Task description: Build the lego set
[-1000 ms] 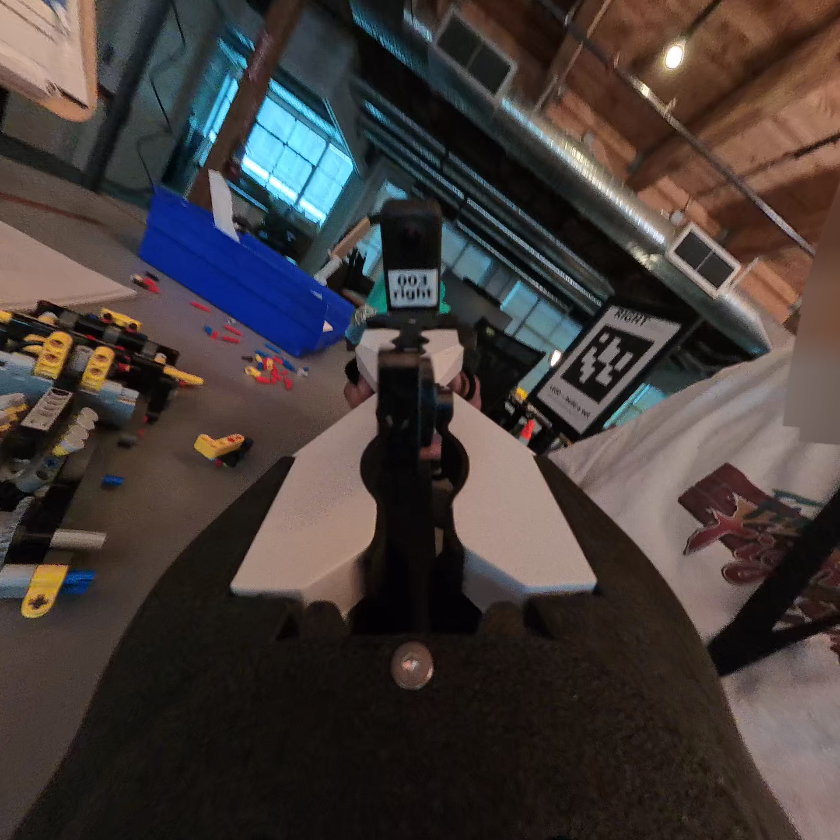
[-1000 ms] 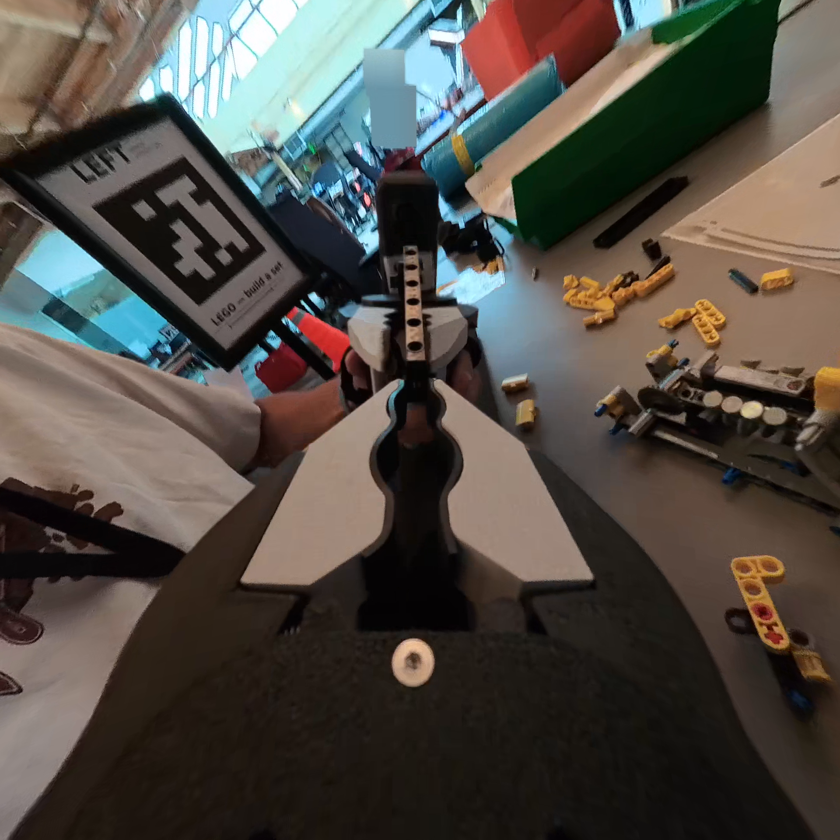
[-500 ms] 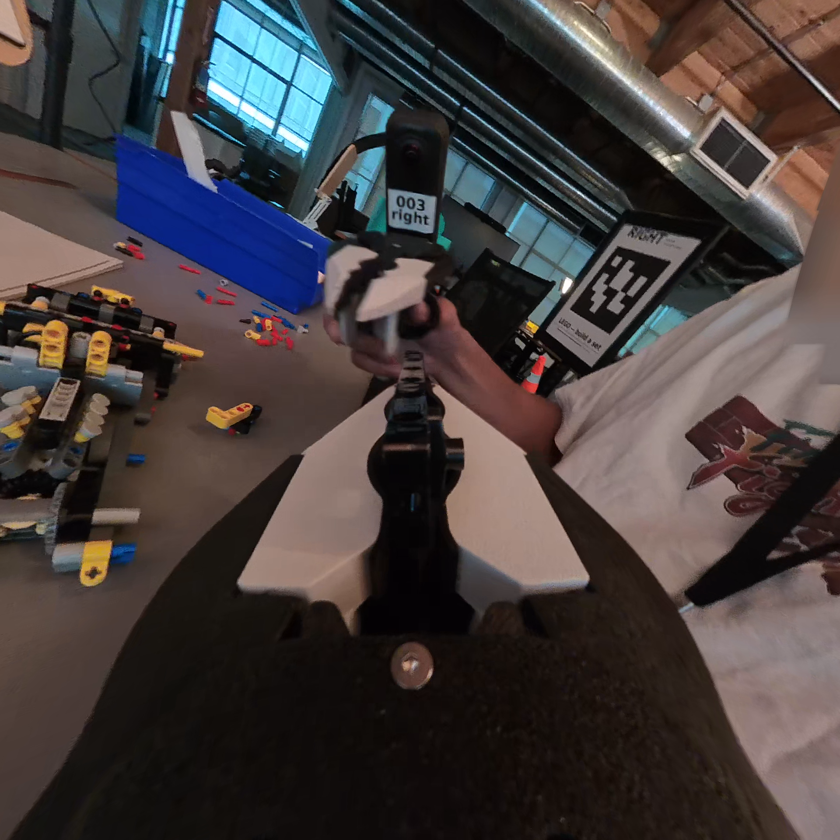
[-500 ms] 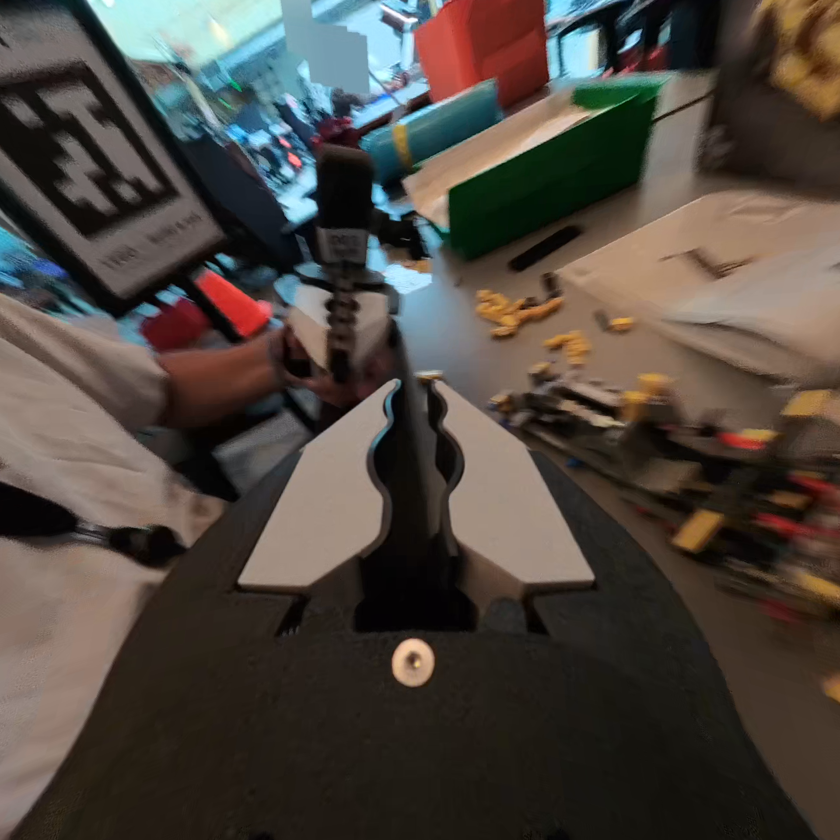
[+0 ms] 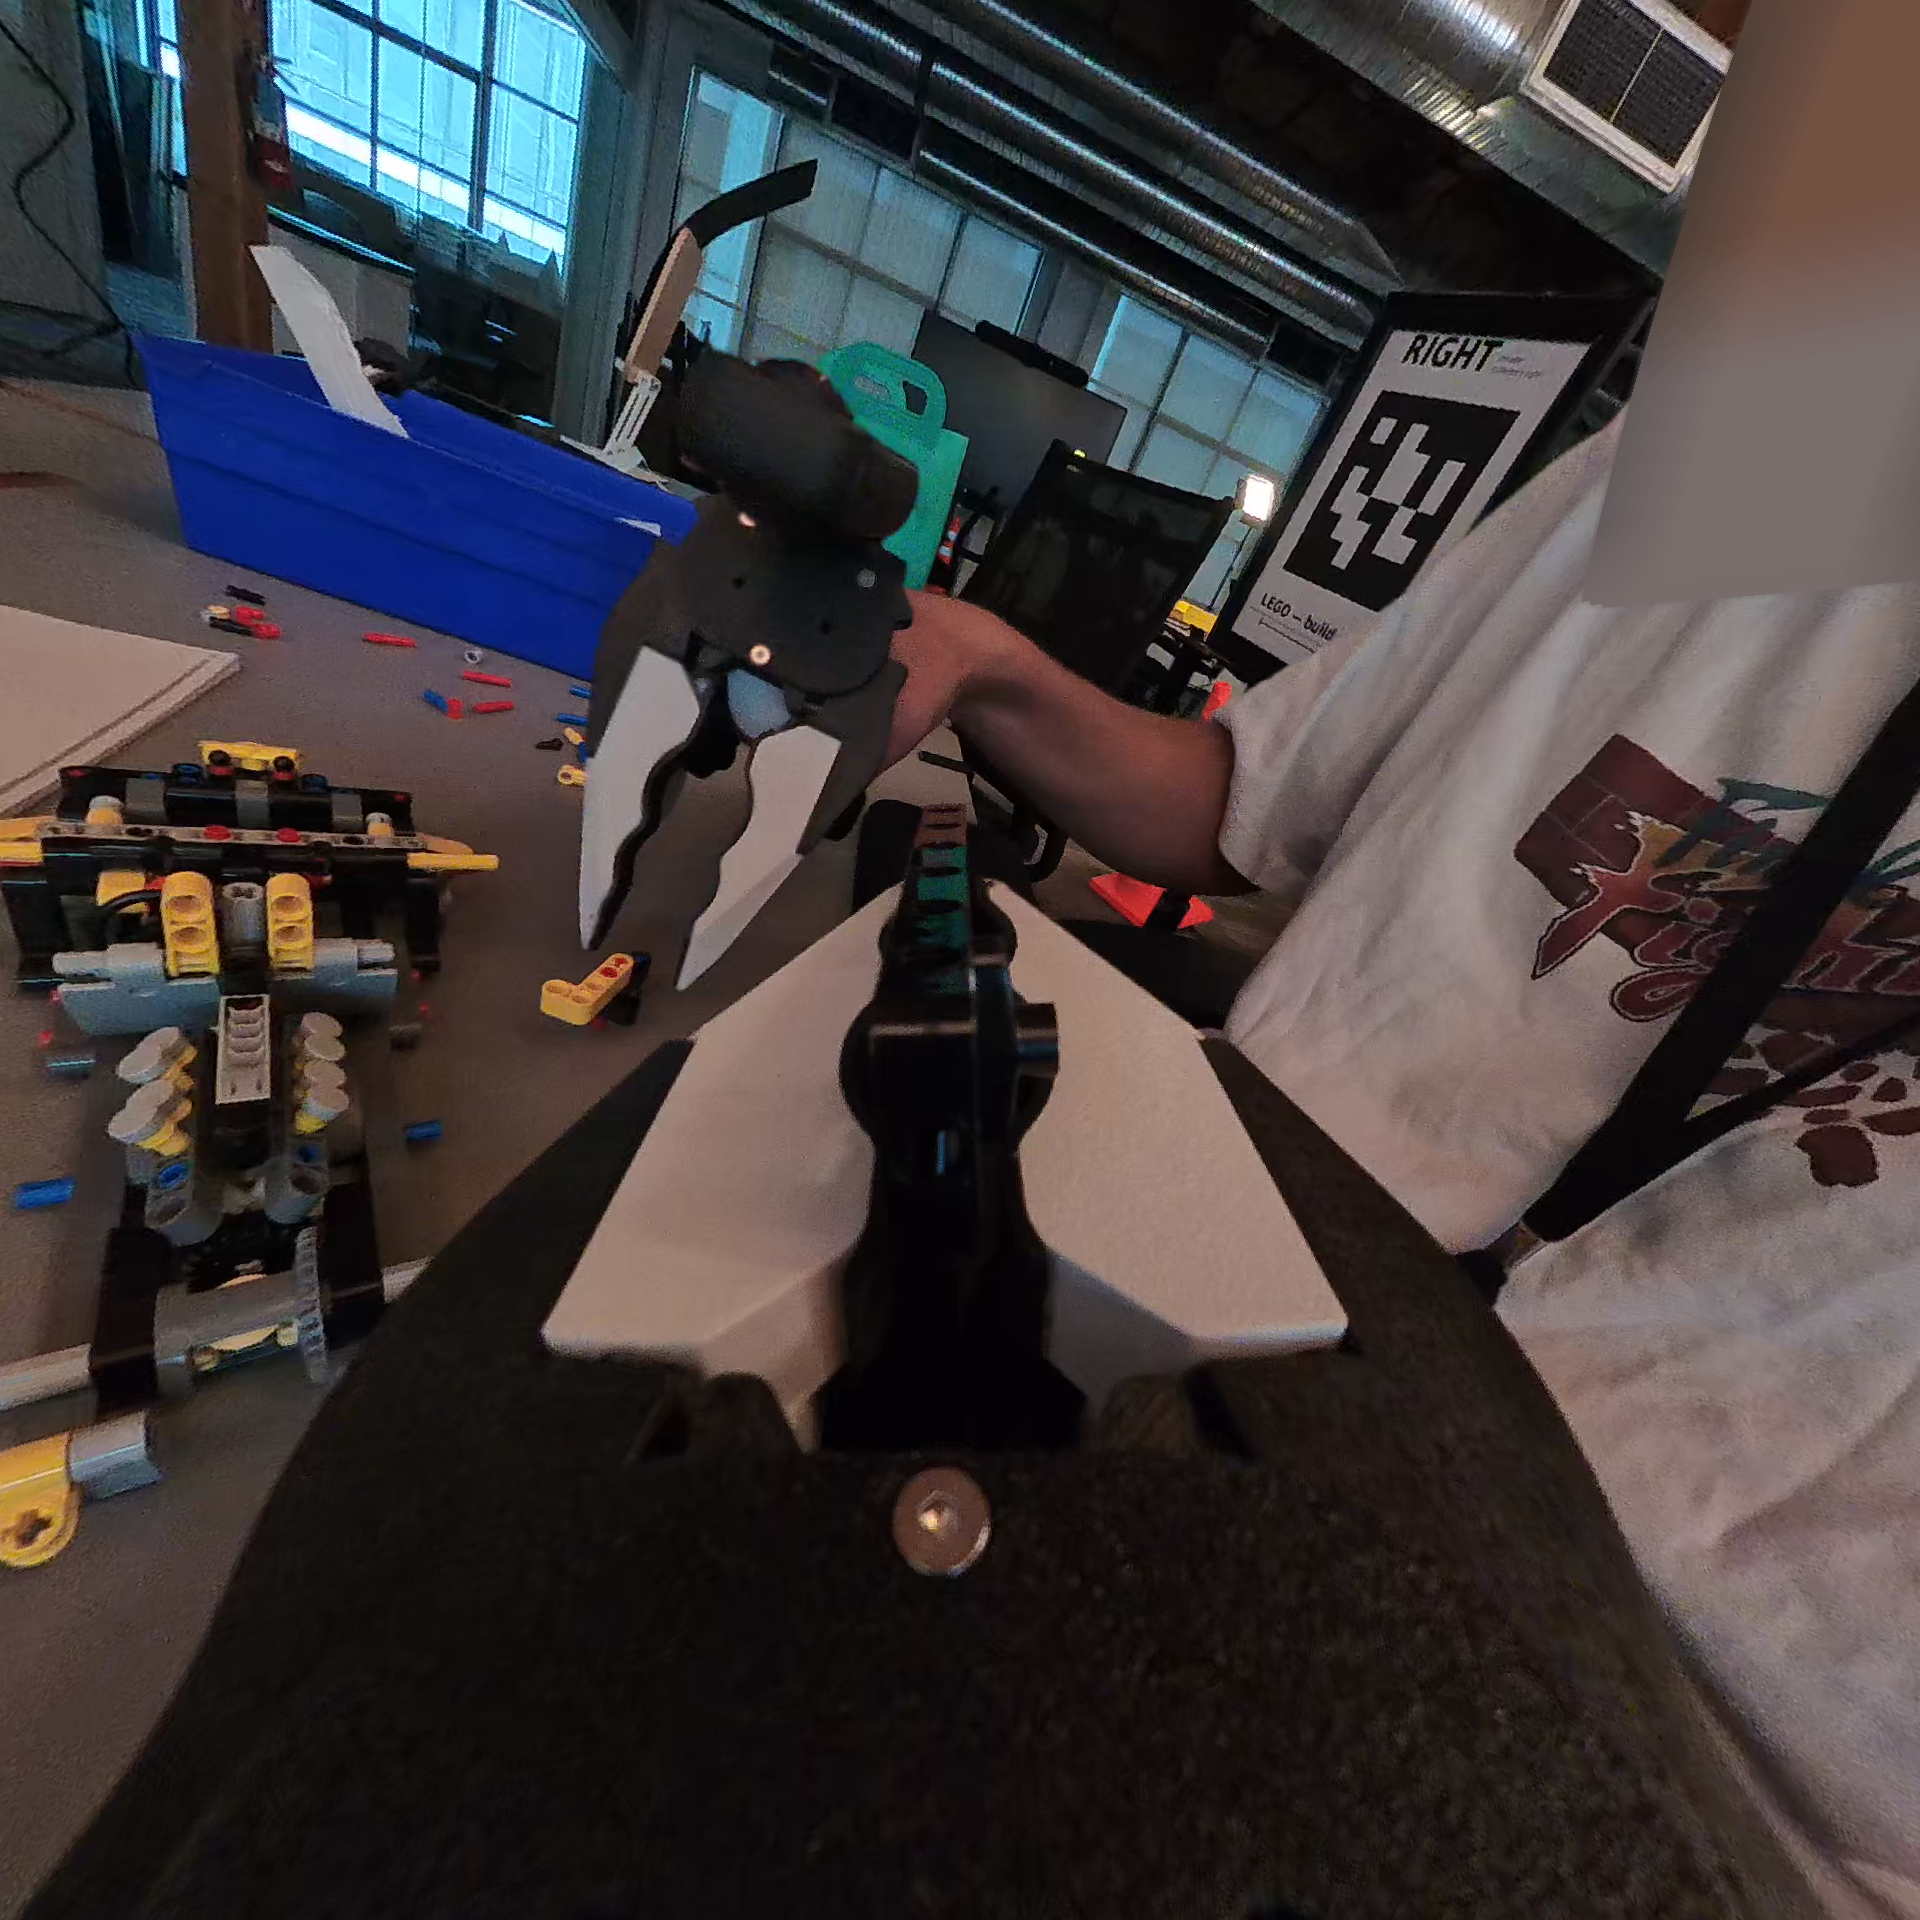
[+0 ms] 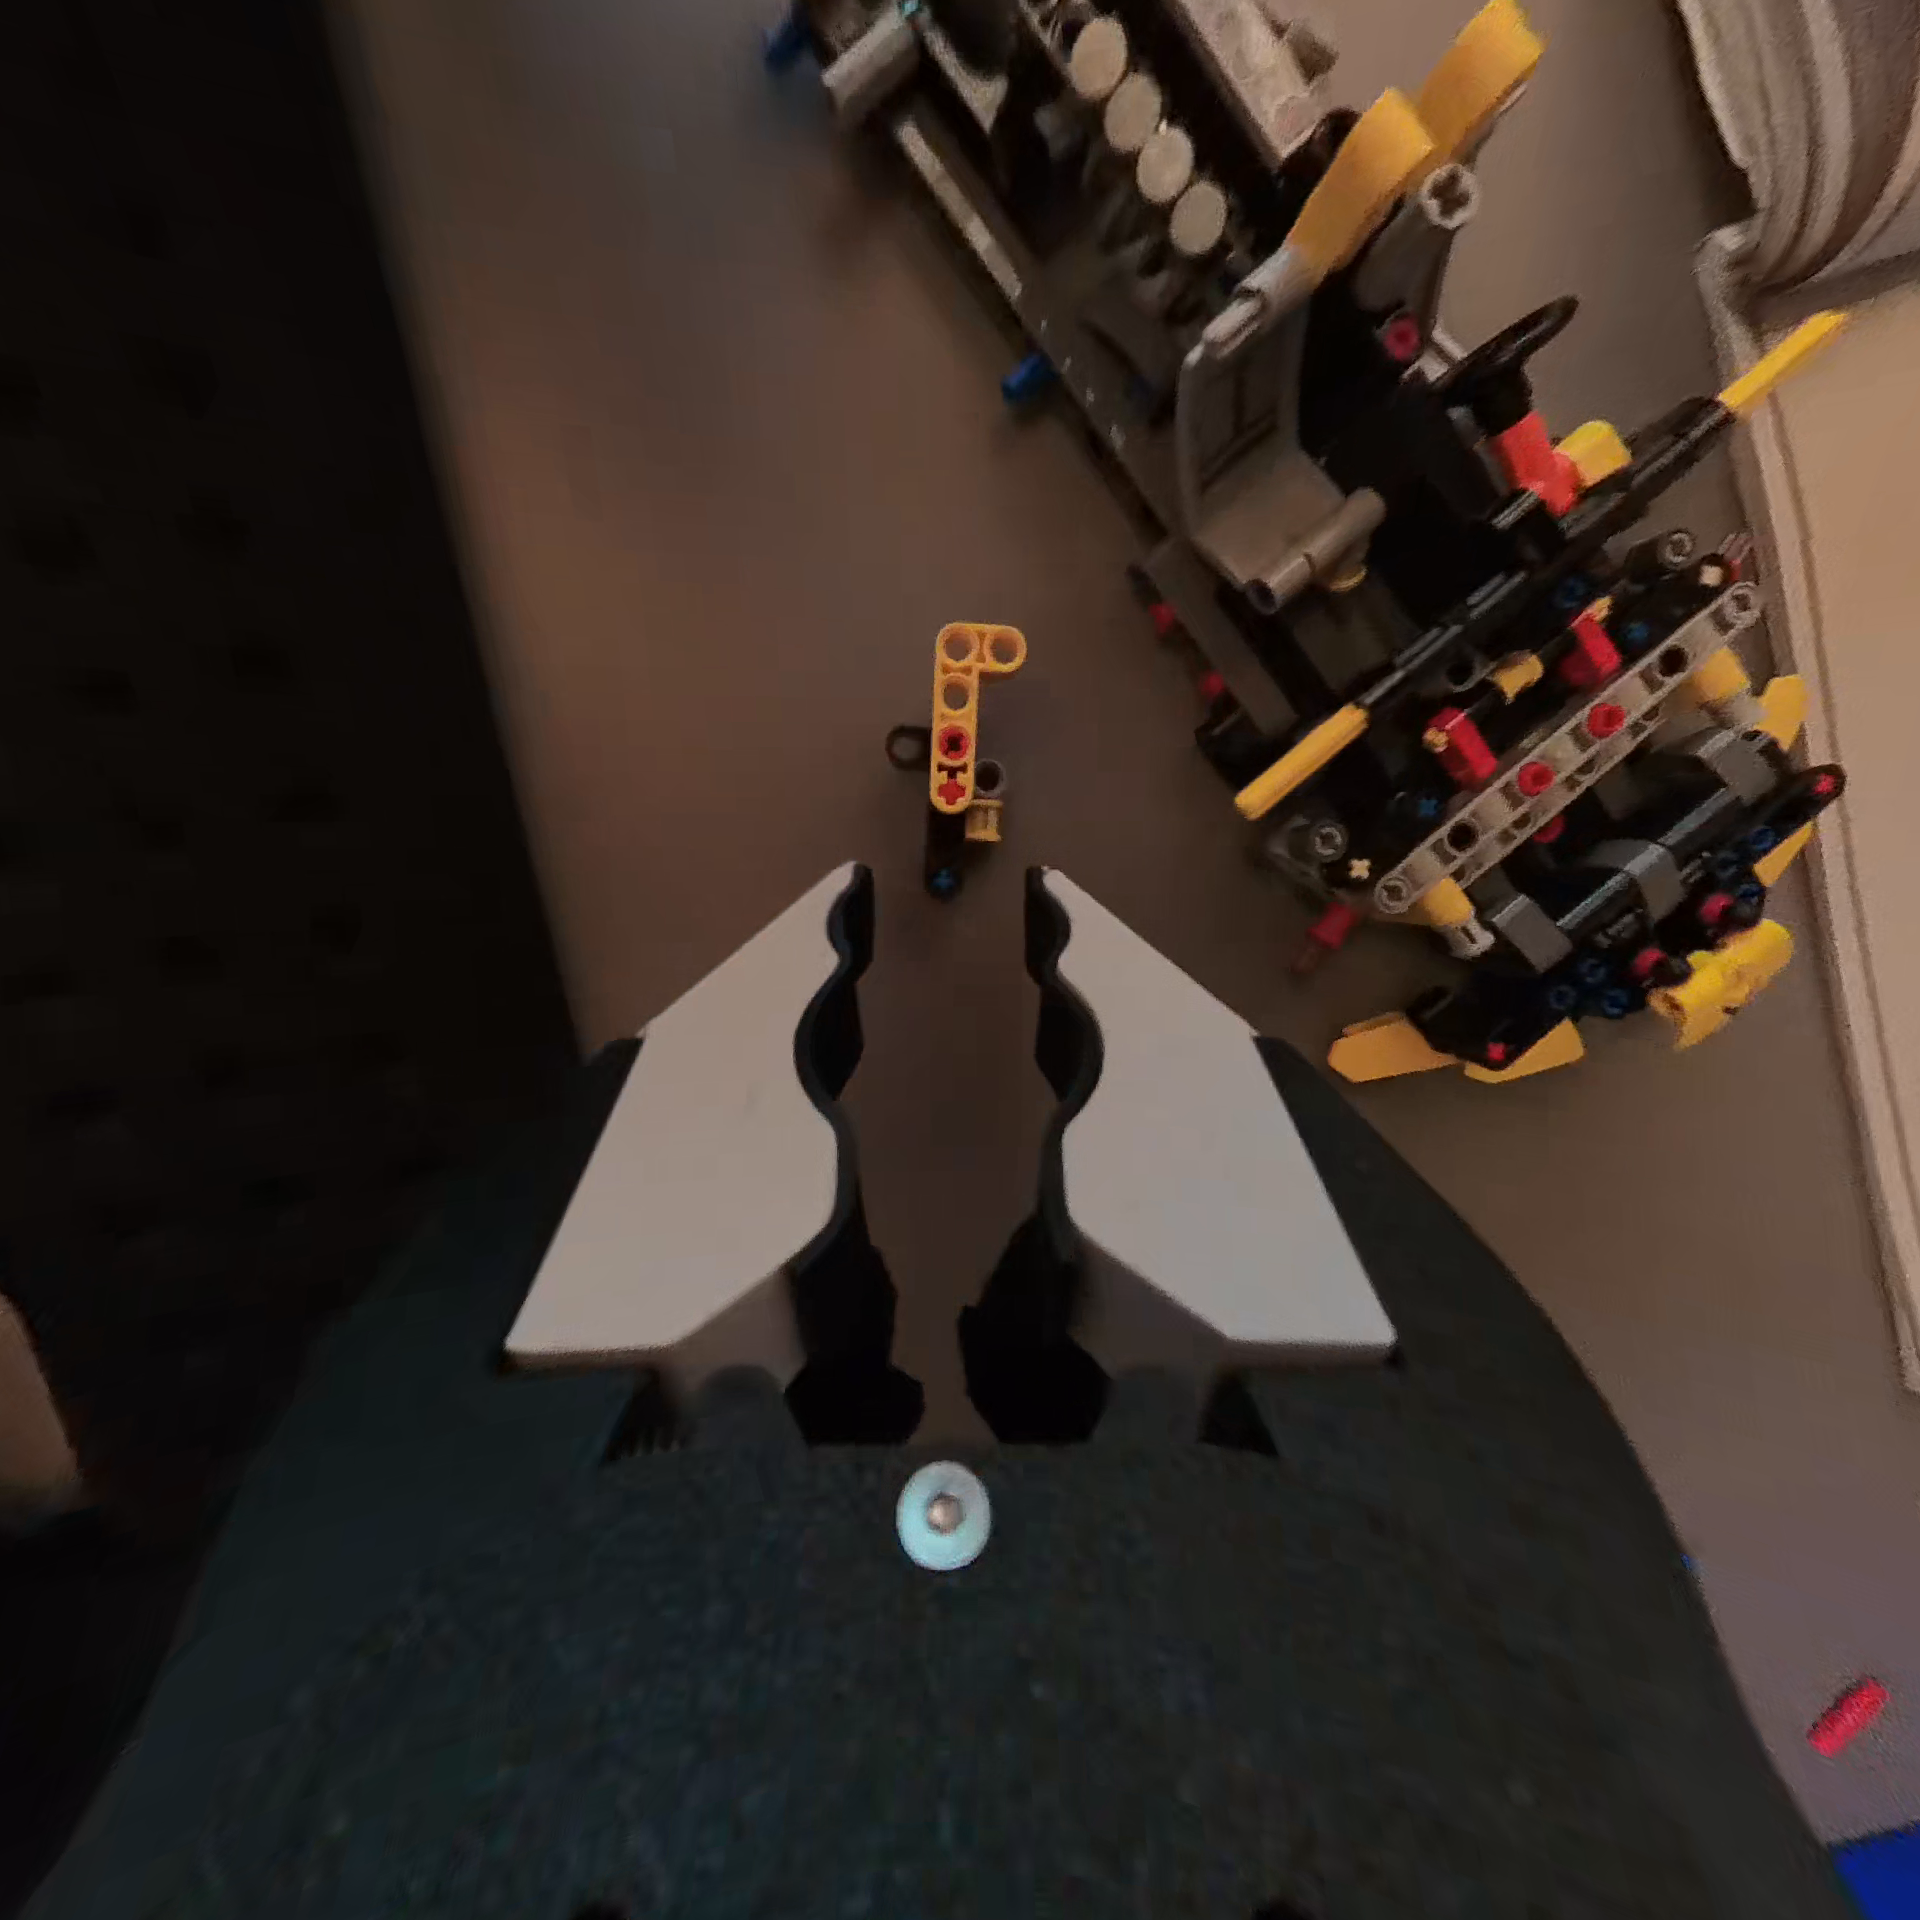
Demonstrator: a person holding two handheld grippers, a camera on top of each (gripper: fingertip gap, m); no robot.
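Fingers of the right gripper (image 6: 948, 883) stand apart with nothing between them, tips pointed down at the grey table (image 6: 675, 468). Just beyond those tips lies a yellow L-shaped beam (image 6: 961, 717) with dark pins attached, untouched. Off to its right sits the partly built lego model (image 6: 1507, 623), well clear of the fingers. The left gripper (image 5: 940, 883) is clamped on a black holed beam (image 5: 940, 862) that sticks out past its tips.
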